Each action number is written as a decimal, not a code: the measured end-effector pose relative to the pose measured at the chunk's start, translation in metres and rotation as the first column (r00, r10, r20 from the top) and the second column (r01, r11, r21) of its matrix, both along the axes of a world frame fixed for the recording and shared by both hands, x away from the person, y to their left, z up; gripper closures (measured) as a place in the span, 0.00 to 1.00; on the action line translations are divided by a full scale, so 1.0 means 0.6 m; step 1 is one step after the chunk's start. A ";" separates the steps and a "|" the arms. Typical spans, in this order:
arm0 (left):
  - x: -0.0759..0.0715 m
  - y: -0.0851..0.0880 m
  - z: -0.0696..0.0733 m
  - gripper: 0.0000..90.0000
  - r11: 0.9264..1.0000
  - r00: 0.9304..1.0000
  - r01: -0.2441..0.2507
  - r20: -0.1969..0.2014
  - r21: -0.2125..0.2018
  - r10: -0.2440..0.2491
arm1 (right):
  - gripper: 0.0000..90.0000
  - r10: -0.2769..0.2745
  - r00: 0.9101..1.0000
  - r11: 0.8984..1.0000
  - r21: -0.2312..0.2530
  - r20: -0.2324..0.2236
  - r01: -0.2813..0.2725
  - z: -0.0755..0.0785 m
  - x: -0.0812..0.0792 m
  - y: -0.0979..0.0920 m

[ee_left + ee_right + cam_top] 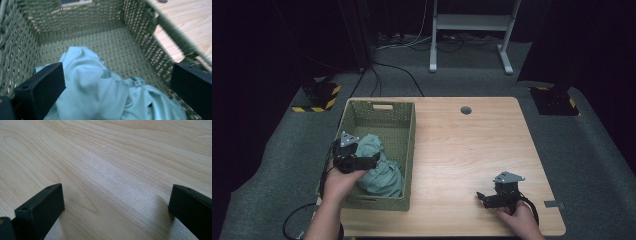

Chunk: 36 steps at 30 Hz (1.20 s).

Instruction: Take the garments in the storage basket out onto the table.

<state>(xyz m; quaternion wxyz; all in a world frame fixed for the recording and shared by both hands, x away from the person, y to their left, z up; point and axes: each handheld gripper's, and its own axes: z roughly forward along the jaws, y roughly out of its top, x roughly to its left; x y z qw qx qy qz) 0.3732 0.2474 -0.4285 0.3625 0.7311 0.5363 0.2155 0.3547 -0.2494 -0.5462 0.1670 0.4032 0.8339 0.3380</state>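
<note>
Pale green fabric — a crumpled cloth (379, 167) lies in the near half of the woven basket (404, 130) at the worktop's left edge, and it looks light, limp and prone to slipping, so a raised fold near its middle seems the best place to pinch. The left gripper (117, 87) hangs over it, jaws spread wide and empty. The right gripper (498, 196) rests near the worktop's (462, 145) near-right corner — also wide apart, holding nothing.

One woven basket (404, 125), one pale green cloth (379, 170), two tools.
</note>
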 end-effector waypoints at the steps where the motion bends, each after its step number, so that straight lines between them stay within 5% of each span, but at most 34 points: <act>1: 0.004 0.002 -0.003 0.00 1.000 1.000 0.002 -0.019 -0.006 -0.003 | 0.00 0.000 1.000 1.000 0.000 0.000 0.000 0.000 0.000 0.000; 8: 0.024 0.006 -0.015 0.00 1.000 0.994 -0.001 -0.110 0.028 0.004 | 0.00 0.000 1.000 1.000 -0.001 0.000 0.000 0.000 0.000 0.000; 11: 0.031 0.010 -0.021 0.01 0.998 0.987 -0.011 -0.162 0.060 0.020 | 0.00 0.000 1.000 1.000 -0.001 0.000 0.000 0.000 0.000 0.000; 16: 0.040 0.021 -0.033 0.01 0.998 0.975 -0.032 -0.219 0.057 0.043 | 0.00 0.000 1.000 1.000 0.000 0.000 0.000 0.000 0.000 0.000; 25: 0.048 0.023 -0.056 0.01 0.999 0.947 0.008 -0.321 0.054 0.009 | 0.00 0.000 1.000 1.000 -0.001 0.000 0.000 0.000 0.000 0.000; 27: 0.053 0.020 -0.063 0.01 0.998 0.934 0.024 -0.356 0.063 0.000 | 0.00 0.000 1.000 1.000 -0.001 0.000 0.000 0.000 0.000 0.000; 33: 0.061 0.015 -0.072 0.03 0.995 0.926 0.063 -0.377 0.079 -0.028 | 0.00 0.000 1.000 1.000 -0.001 0.000 0.000 0.000 0.000 0.000; 36: 0.070 0.010 -0.083 0.04 0.995 0.913 0.078 -0.405 0.061 -0.046 | 0.00 0.000 1.000 1.000 -0.001 0.000 0.000 0.000 0.000 0.000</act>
